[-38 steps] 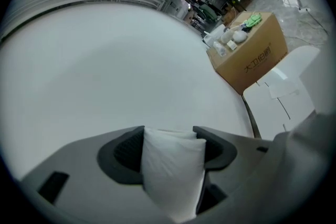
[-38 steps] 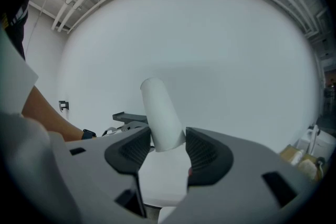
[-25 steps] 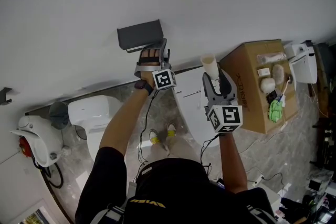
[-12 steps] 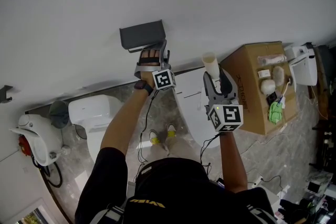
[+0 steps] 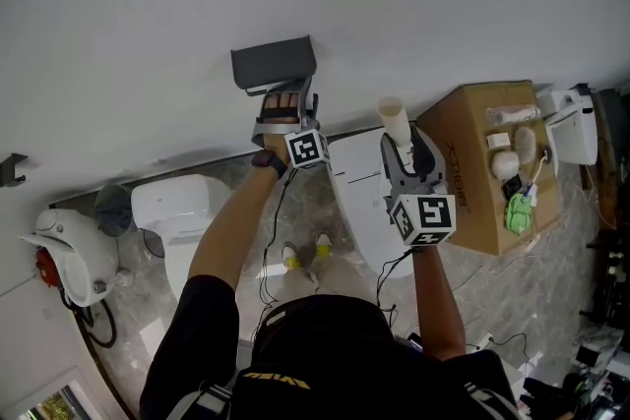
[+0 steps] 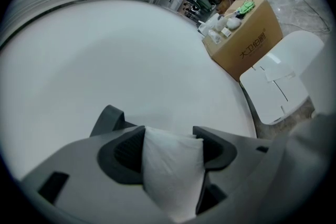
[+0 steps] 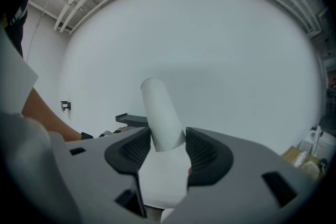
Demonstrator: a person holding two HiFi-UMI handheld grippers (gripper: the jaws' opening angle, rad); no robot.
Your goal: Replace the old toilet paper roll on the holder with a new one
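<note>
A dark grey holder (image 5: pixel 274 64) is fixed to the white wall. Just below it my left gripper (image 5: pixel 285 99) is shut on a soft white toilet paper roll (image 6: pixel 170 170), squeezed between the jaws (image 6: pixel 170 147); in the head view the roll is hidden behind the gripper. To the right, my right gripper (image 5: pixel 404 152) is shut on a bare pale cardboard tube (image 5: pixel 394 121), which sticks up out of the jaws toward the wall. In the right gripper view the tube (image 7: pixel 160 113) leans left above the jaws (image 7: pixel 167 147), and the holder (image 7: pixel 131 119) shows at the left.
A white toilet (image 5: pixel 172 211) stands on the floor at the left, with a white appliance (image 5: pixel 64 256) beyond it. A cardboard box (image 5: pixel 472 182) topped with small items is at the right. A white panel (image 5: pixel 359 202) lies between the grippers.
Both grippers keep their places and their grips. Only the head view has drifted slightly.
</note>
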